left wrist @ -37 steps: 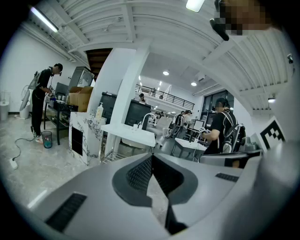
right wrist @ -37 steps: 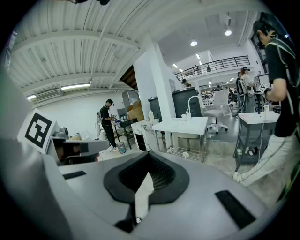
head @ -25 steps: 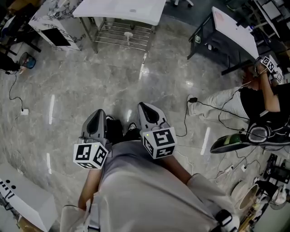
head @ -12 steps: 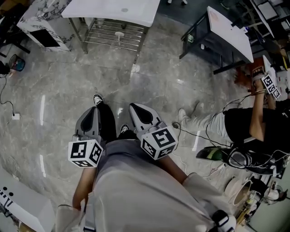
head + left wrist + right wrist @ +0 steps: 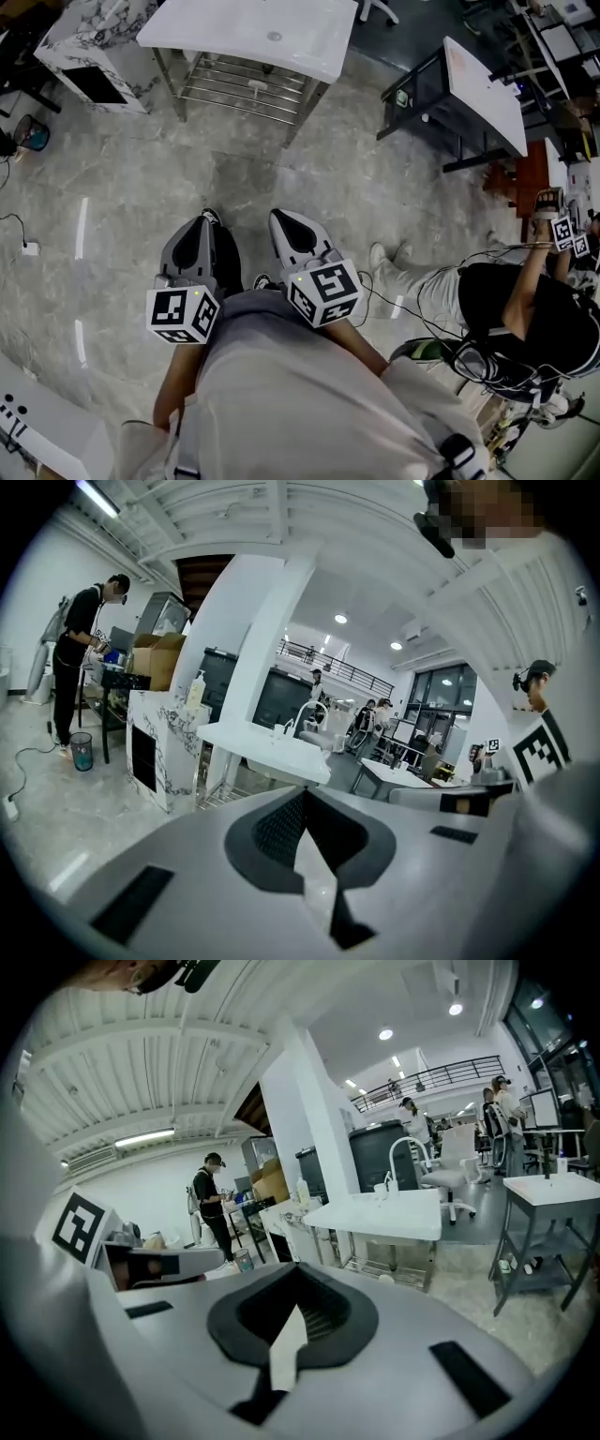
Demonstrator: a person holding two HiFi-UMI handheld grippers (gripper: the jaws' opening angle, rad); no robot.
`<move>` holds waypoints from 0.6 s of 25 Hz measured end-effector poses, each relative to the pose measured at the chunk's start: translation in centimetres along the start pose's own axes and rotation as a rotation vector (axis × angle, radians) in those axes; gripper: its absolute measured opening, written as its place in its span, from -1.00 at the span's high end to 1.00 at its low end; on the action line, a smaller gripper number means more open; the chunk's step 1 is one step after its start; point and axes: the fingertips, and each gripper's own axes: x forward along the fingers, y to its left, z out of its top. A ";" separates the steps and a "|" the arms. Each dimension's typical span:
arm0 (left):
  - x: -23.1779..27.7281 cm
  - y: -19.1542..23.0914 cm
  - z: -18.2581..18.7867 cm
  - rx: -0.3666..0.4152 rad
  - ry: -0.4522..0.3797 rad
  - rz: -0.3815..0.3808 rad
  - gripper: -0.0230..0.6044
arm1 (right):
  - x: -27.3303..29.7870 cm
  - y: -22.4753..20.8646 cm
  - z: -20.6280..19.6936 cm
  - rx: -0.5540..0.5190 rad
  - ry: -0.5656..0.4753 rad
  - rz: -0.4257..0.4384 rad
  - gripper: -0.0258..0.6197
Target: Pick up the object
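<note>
No object to pick up shows near the grippers. I hold both grippers close to my body above a grey stone floor. The left gripper (image 5: 194, 236) is shut with nothing in it; in its own view the jaws (image 5: 302, 797) meet at the tips. The right gripper (image 5: 285, 225) is also shut and empty, its jaws (image 5: 298, 1286) closed together. Both point toward a white table with a sink (image 5: 253, 33), which stands some way ahead (image 5: 258, 750) (image 5: 384, 1215).
A marble-patterned cabinet (image 5: 89, 37) stands left of the sink table. A black-framed white table (image 5: 478, 84) is at the right. A person in black (image 5: 525, 309) sits on the floor at the right among cables. A white box (image 5: 37, 422) lies at lower left.
The view has shifted over the floor: the sink table and the black-framed table sit differently in frame, and the seated person lies lower at the right. Both grippers stay shut by my body.
</note>
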 end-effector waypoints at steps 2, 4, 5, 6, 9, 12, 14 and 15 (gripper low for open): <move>1.3 1.6 1.1 0.006 0.002 0.007 0.93 | 2.2 0.6 1.0 -0.019 0.017 0.023 0.89; 2.6 3.5 2.1 0.004 0.014 0.009 0.93 | 4.4 1.0 2.0 -0.019 0.028 0.026 0.89; 3.2 4.4 2.6 0.003 0.021 0.009 0.93 | 5.4 1.1 2.5 -0.015 0.034 0.023 0.89; 3.8 5.3 3.2 0.003 0.025 0.006 0.93 | 6.5 1.3 3.0 -0.013 0.041 0.022 0.89; 5.6 8.1 5.4 0.000 0.024 -0.007 0.93 | 9.9 2.3 4.5 -0.033 0.064 0.045 0.89; 7.4 10.3 7.2 0.002 0.023 -0.026 0.93 | 12.9 2.9 5.7 -0.049 0.087 0.054 0.89; 8.6 11.4 8.3 0.008 0.021 -0.041 0.92 | 14.7 3.1 6.6 -0.050 0.092 0.056 0.89; 9.1 12.0 8.8 0.008 0.018 -0.048 0.93 | 15.5 3.2 7.2 -0.051 0.090 0.060 0.89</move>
